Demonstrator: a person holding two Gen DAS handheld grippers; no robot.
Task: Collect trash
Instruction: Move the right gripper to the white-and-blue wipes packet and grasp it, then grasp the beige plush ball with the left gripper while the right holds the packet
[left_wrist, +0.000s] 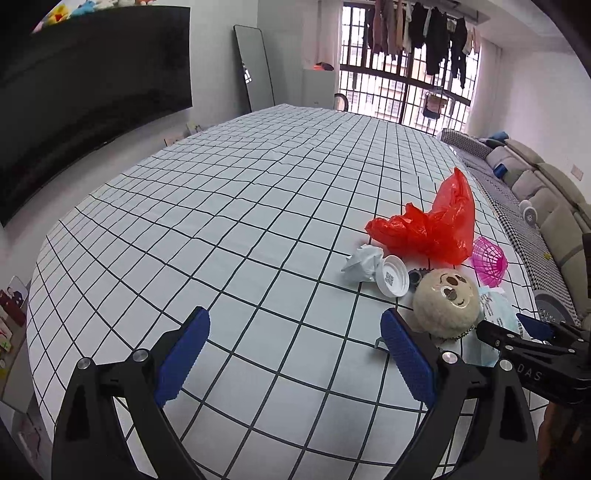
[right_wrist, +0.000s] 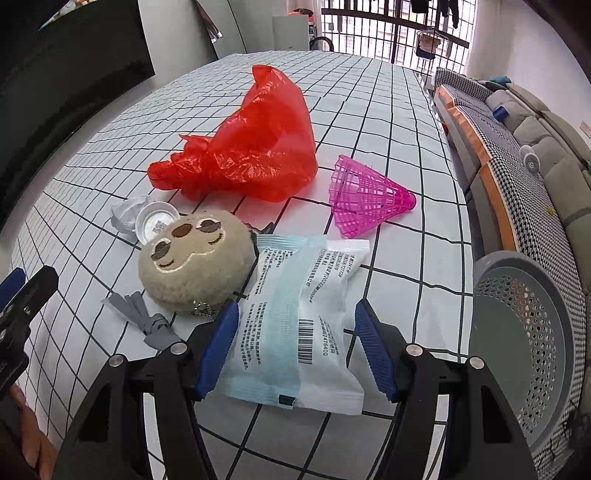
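Observation:
A white and pale blue packet (right_wrist: 295, 321) lies on the checked tablecloth (right_wrist: 388, 110); my right gripper (right_wrist: 297, 343) is open with a finger on each side of it. A red plastic bag (right_wrist: 251, 147), crumpled paper (right_wrist: 125, 216), a white lid (right_wrist: 157, 221) and a grey scrap (right_wrist: 147, 321) lie nearby. A grey mesh basket (right_wrist: 524, 339) stands at the right table edge. My left gripper (left_wrist: 295, 354) is open and empty over bare cloth, left of the pile; there the bag (left_wrist: 432, 225), paper (left_wrist: 362, 264), lid (left_wrist: 393, 280) and right gripper (left_wrist: 517, 332) show.
A beige plush sloth head (right_wrist: 195, 262) lies against the packet's left side, also in the left wrist view (left_wrist: 447, 301). A pink plastic shuttlecock (right_wrist: 369, 195) lies beyond the packet. A sofa (right_wrist: 535, 147) runs along the right, a dark TV (left_wrist: 85, 92) on the left wall.

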